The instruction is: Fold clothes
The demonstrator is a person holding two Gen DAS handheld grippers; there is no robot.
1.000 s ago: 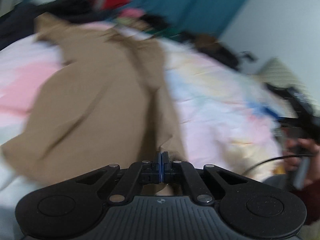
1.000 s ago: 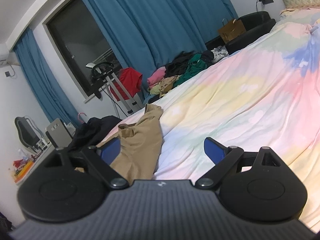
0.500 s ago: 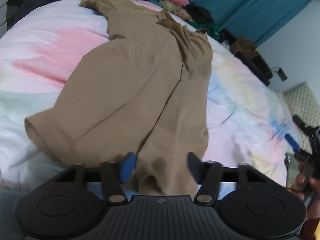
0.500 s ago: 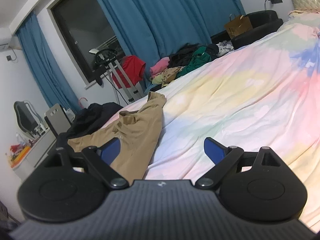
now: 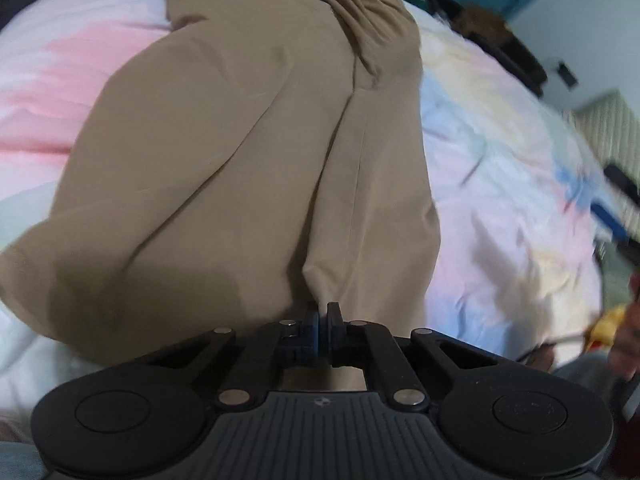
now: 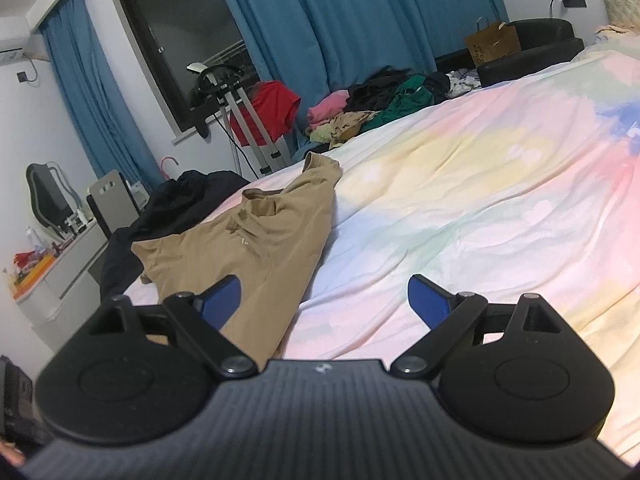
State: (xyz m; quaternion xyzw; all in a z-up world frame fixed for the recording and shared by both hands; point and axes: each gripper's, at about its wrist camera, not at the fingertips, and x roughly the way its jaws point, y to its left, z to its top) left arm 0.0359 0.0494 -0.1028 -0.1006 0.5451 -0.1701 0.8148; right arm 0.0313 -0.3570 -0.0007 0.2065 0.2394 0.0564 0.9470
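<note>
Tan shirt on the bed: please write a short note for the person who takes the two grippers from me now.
Left gripper: jaws shut on the near hem of the shirt.
Right gripper: jaws open, holds nothing, above the bedspread to the right of the shirt.
Shirt: lies lengthwise on the bedspread, collar at the far end, wrinkled, partly doubled along its right side.
Done: hem gripped.
Left: probably grip with the right gripper too, flatten, then fold.

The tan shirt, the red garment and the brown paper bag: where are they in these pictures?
tan shirt (image 5: 248, 152): left wrist view, middle of its body.
red garment (image 6: 276, 108): right wrist view, its front.
brown paper bag (image 6: 494, 44): right wrist view, its side.
</note>
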